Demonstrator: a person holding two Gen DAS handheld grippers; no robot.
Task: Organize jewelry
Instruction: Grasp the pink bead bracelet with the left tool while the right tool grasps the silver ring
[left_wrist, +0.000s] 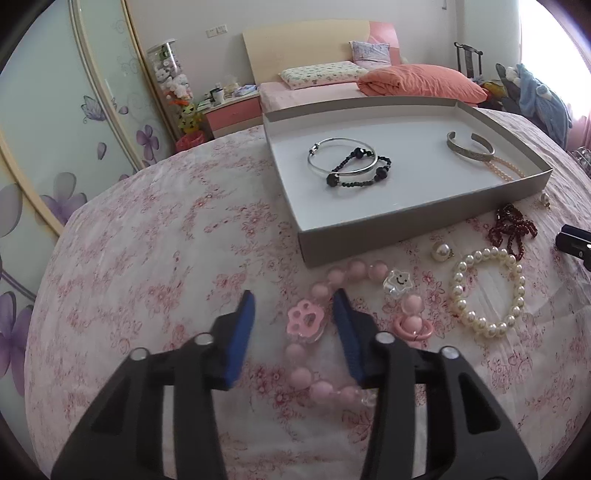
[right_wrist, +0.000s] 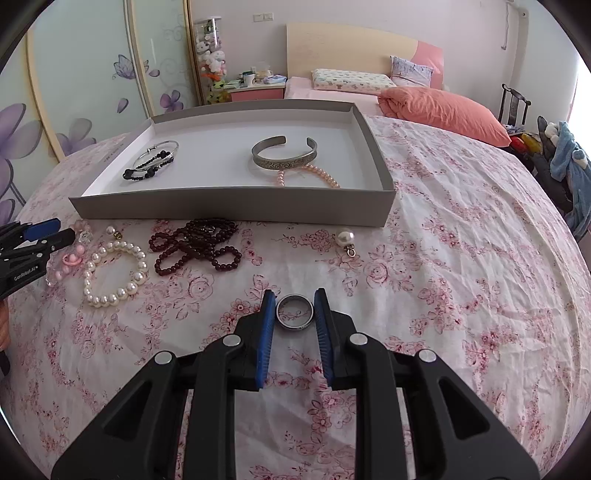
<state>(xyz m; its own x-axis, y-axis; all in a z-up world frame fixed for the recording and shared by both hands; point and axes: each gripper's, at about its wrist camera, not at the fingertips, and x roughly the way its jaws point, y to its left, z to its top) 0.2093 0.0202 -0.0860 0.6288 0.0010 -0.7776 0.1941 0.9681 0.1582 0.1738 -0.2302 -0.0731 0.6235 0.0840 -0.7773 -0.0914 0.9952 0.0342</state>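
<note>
Pink bed (right_wrist: 354, 88), floral wardrobe doors (left_wrist: 55, 122), daylight

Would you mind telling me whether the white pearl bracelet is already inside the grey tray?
No, the white pearl bracelet lies on the floral cloth in front of the grey tray.

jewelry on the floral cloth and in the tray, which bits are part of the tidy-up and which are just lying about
Job:
grey shallow tray
pink bead bracelet
white pearl bracelet
dark red bead string
silver ring in right claw

Lying about:
orange quilt
plush toys

Black hand-held gripper (right_wrist: 294, 308) with blue pads (right_wrist: 266, 332) (silver screws).
</note>
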